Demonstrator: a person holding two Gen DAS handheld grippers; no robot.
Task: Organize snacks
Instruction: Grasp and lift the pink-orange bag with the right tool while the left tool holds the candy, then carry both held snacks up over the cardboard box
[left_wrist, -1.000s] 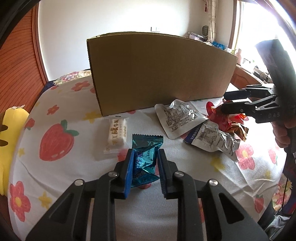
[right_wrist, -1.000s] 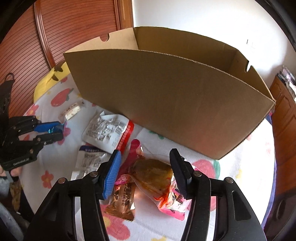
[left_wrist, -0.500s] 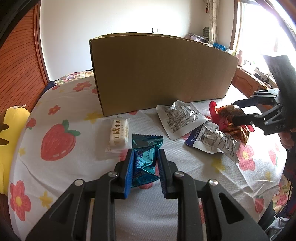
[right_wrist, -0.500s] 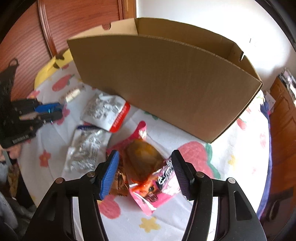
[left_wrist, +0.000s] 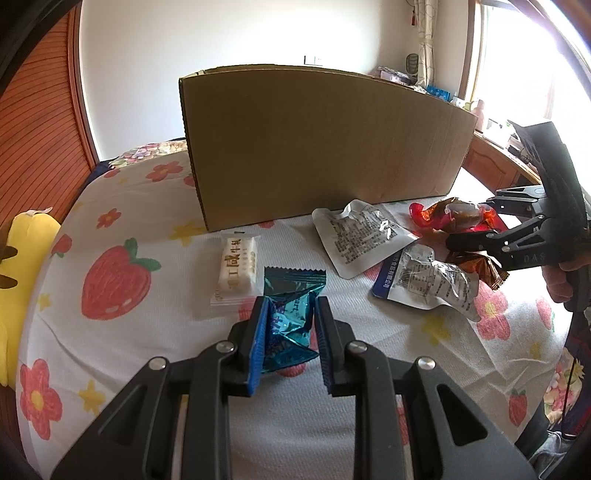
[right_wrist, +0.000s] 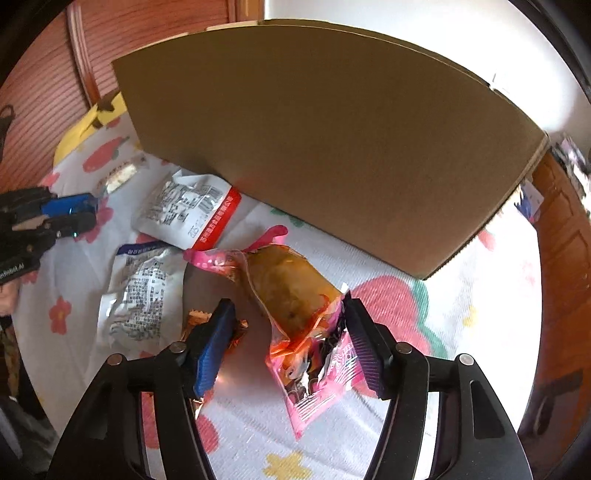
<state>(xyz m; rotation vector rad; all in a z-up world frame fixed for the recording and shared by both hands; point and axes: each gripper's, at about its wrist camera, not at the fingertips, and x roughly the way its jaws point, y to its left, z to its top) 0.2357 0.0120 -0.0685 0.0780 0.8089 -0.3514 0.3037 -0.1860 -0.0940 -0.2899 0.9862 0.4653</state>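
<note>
Teal foil packet (left_wrist: 291, 317): crumpled, standing on edge on the flowered cloth. Cream-white wrapped bar (left_wrist: 238, 266) lies flat just beyond it, printed face up. Cardboard box (left_wrist: 325, 147) stands upright behind, open-topped, plain brown wall facing. Silver pouch with red end strip (right_wrist: 188, 210) lies flat near box front. Silver pouch with blue edge (right_wrist: 142, 291) beside it, crinkled. Pink clear-windowed packet (right_wrist: 295, 310) shows brown food, tilted. Small orange-brown foil wrapper (right_wrist: 232, 328) close by.
</note>
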